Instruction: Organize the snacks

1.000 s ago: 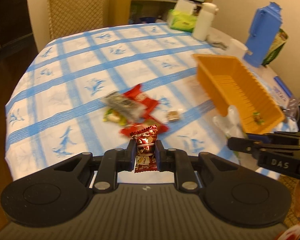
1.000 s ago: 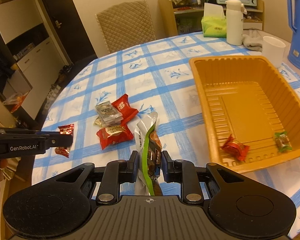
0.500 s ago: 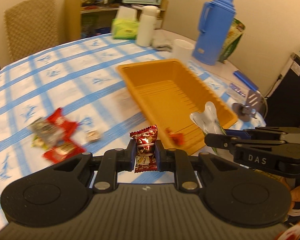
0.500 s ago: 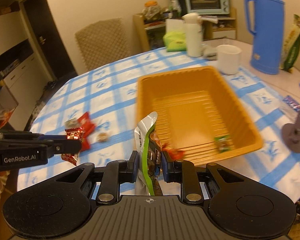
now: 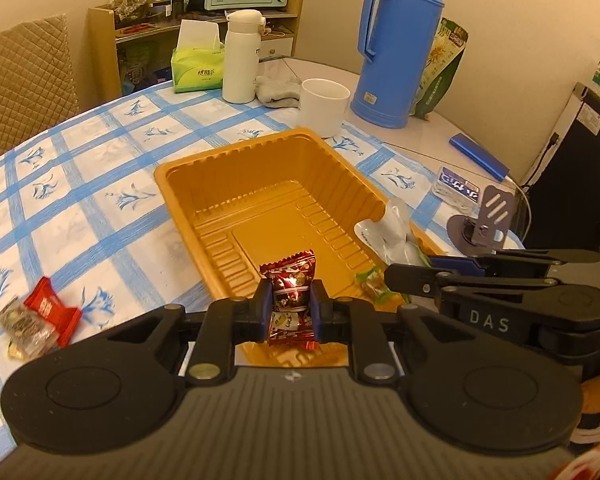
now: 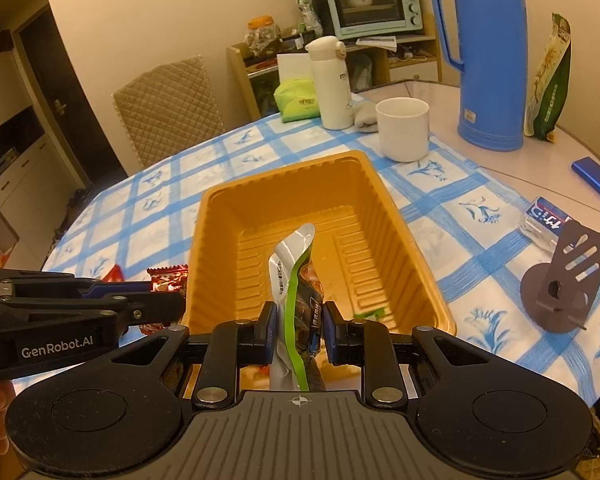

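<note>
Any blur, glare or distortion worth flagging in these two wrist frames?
Left wrist view: warm yellow light, strong fisheye bend; the loose snacks at the left edge are smeared, the red candy in the left gripper sharp. Right wrist view: same cast, orange tray crisp, glare on the green-and-silver packet.

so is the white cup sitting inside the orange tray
No, the white cup stands on the tablecloth beyond the far end of the orange tray, outside its rim.
</note>
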Tool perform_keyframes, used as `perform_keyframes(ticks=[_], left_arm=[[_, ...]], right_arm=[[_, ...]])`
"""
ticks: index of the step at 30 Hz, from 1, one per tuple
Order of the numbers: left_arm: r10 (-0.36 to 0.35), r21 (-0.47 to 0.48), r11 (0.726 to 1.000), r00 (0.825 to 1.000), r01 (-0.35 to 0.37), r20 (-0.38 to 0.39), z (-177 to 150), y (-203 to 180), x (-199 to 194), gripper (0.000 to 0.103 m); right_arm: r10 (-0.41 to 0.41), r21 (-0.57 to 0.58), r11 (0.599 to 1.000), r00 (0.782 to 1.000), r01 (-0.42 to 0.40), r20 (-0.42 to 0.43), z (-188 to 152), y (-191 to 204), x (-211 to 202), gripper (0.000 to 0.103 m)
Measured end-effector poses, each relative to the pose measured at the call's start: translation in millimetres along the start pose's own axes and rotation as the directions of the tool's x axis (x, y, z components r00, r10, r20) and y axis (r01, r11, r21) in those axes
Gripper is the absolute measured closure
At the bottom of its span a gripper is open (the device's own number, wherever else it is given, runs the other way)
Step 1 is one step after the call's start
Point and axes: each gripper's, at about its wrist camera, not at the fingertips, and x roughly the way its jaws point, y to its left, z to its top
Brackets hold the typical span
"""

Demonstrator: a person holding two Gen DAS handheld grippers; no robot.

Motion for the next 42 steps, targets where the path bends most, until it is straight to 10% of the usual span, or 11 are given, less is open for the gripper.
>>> perform_keyframes(ticks=[42], left_arm=[[0.045, -0.003, 0.999, 0.996, -0.045, -0.071, 27.0, 1.0, 67.5, 0.085]], right_arm=[[0.005, 0.082, 0.997, 0.999, -0.002, -0.039, 17.2, -39.2, 53.3, 0.077]])
